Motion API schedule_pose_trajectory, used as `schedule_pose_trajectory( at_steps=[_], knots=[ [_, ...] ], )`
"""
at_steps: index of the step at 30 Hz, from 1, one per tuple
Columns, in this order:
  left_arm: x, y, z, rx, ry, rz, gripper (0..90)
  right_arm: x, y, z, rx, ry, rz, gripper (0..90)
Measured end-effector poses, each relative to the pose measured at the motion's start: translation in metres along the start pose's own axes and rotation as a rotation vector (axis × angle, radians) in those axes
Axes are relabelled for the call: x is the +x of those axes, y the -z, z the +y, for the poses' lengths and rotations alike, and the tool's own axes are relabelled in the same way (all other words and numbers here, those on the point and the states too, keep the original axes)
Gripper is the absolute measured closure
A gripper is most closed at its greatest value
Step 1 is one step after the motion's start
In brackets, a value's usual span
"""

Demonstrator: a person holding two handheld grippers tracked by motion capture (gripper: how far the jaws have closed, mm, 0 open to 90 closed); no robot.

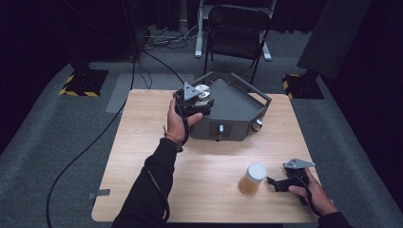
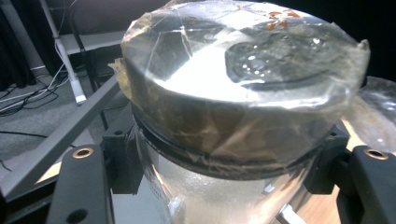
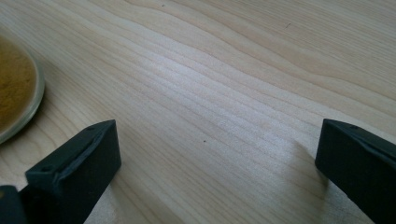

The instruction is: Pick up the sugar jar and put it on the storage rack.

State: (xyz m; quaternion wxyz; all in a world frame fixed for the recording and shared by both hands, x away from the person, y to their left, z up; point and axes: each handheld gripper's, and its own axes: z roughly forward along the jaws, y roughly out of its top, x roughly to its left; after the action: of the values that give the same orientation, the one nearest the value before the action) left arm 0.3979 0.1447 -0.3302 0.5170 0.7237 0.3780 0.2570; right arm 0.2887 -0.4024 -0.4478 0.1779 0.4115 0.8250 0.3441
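Near the worktop's (image 1: 142, 190) front right corner the right claw (image 1: 273, 182) rests low with its jaws spread wide over bare wood, released, just beside a jar of tan powder (image 1: 252, 178) with a white lid. Farther back, toward the rear edge, the left claw (image 2: 224, 163) is clenched around a clear jar (image 2: 219, 140) just below its tape-wrapped lid, holding it aloft over the near left side of the dark grey box (image 1: 237, 107). The step in hand looks like carrying this jar clear of the box; next it probably needs a steady, upright descent to a bare patch of worktop before the jaws let go.
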Motion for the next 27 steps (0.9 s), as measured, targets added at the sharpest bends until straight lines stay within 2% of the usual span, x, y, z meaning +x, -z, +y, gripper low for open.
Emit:
schedule_pose_trajectory(
  at_steps=[3,11,15,21,27],
  knots=[
    [0.0,-0.007,0.004,0.005,-0.004,0.007,30.5,0.0,0.0,0.0,0.0,0.001,0.0,0.0],
    [0.004,-0.024,0.008,0.023,0.02,0.025,30.5,0.0,0.0,0.0,0.0,0.002,0.001,0.0],
    [0.002,-0.03,0.009,0.041,0.008,0.048,30.5,0.0,0.0,0.0,-0.002,0.002,0.002,0.0],
    [0.004,-0.039,0.006,0.062,0.013,0.065,30.5,0.0,0.0,0.0,-0.002,0.003,0.003,0.0],
    [0.006,-0.044,0.003,0.069,0.046,0.062,30.5,0.0,0.0,0.0,-0.002,0.005,0.004,0.0]
  ],
)
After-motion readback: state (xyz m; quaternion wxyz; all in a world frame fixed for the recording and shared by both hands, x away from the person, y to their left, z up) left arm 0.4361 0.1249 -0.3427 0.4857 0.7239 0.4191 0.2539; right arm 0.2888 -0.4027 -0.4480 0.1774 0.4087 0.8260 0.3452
